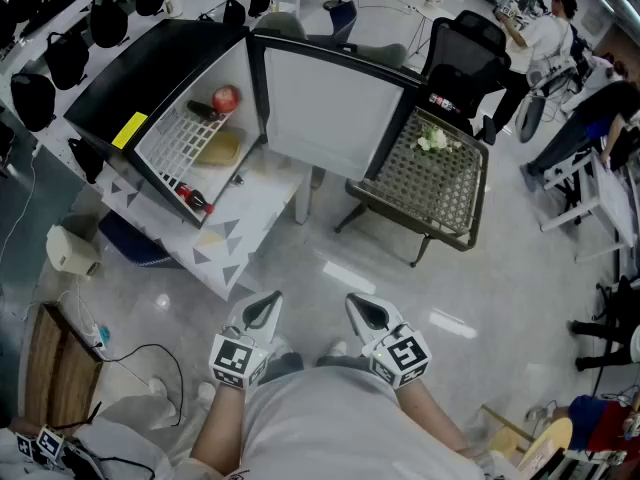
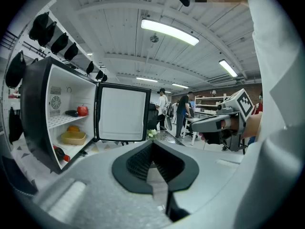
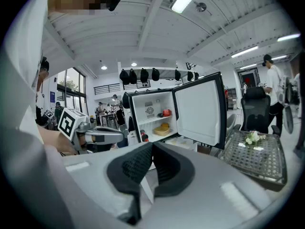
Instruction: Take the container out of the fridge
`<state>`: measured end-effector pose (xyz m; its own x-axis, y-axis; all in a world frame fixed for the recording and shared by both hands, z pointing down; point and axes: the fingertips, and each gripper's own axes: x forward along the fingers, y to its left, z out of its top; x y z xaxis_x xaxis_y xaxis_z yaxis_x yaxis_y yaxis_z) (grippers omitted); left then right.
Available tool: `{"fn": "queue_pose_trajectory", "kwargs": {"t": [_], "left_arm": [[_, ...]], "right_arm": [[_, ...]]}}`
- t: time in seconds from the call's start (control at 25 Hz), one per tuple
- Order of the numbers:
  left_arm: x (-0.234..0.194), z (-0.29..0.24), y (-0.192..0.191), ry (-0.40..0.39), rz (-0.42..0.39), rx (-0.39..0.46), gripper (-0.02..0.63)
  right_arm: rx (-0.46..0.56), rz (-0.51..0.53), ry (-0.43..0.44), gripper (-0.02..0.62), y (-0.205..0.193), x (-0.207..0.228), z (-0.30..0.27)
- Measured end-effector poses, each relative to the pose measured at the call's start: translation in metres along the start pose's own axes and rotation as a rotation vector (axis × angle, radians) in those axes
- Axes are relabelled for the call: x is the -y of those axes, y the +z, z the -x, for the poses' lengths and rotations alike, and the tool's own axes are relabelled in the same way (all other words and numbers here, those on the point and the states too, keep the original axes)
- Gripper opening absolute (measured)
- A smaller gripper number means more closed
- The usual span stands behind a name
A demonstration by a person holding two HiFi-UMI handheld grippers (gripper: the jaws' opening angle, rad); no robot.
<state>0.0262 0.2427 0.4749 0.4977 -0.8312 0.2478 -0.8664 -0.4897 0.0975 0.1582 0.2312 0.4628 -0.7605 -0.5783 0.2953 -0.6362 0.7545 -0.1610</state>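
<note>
The small black fridge (image 1: 130, 88) stands open on a low white cabinet, its door (image 1: 325, 108) swung wide to the right. The yellow container (image 1: 222, 149) sits on the lower shelf, under the wire rack; it also shows in the left gripper view as the container (image 2: 74, 138) and in the right gripper view as the container (image 3: 163, 130). My left gripper (image 1: 265, 308) and right gripper (image 1: 365, 311) hang side by side close to my body, well short of the fridge. Both are shut with nothing in them. Each points roughly toward the fridge.
A red apple (image 1: 226, 99) and a dark vegetable lie on the wire rack; a red-capped bottle (image 1: 195, 199) lies at the fridge bottom. A wire-mesh table (image 1: 440, 183) with white flowers (image 1: 433, 140) stands right of the door. Office chairs and people are at the back right.
</note>
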Motion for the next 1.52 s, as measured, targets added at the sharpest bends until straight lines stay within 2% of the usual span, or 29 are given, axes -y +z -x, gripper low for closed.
{"fn": "queue_pose_trajectory", "kwargs": {"t": [0.36, 0.6, 0.84, 1.0, 1.12, 1.32, 1.52], "left_arm": [[-0.044, 0.025, -0.002, 0.011, 0.013, 0.010, 0.009], [-0.081, 0.049, -0.005, 0.025, 0.023, 0.031, 0.008], [-0.103, 0.054, -0.020, 0.019, 0.044, 0.003, 0.009], [-0.114, 0.046, -0.026, 0.016, 0.014, -0.027, 0.009], [-0.130, 0.036, -0.026, 0.034, 0.039, -0.026, 0.009], [-0.157, 0.004, -0.012, 0.079, 0.039, -0.036, 0.009], [-0.176, -0.039, 0.006, 0.132, 0.038, -0.043, 0.009]], "right_arm": [[0.008, 0.020, 0.013, 0.000, 0.015, -0.032, -0.044], [0.021, 0.002, -0.015, 0.000, 0.021, -0.052, -0.076], [0.007, -0.010, -0.020, 0.000, 0.012, -0.065, -0.092], [-0.004, -0.062, -0.028, 0.000, 0.008, -0.053, -0.109], [0.006, -0.106, -0.006, 0.000, 0.013, -0.041, -0.128], [0.003, -0.091, 0.052, 0.000, 0.031, -0.012, -0.165], [-0.011, -0.083, 0.095, 0.000, 0.052, 0.036, -0.196]]}}
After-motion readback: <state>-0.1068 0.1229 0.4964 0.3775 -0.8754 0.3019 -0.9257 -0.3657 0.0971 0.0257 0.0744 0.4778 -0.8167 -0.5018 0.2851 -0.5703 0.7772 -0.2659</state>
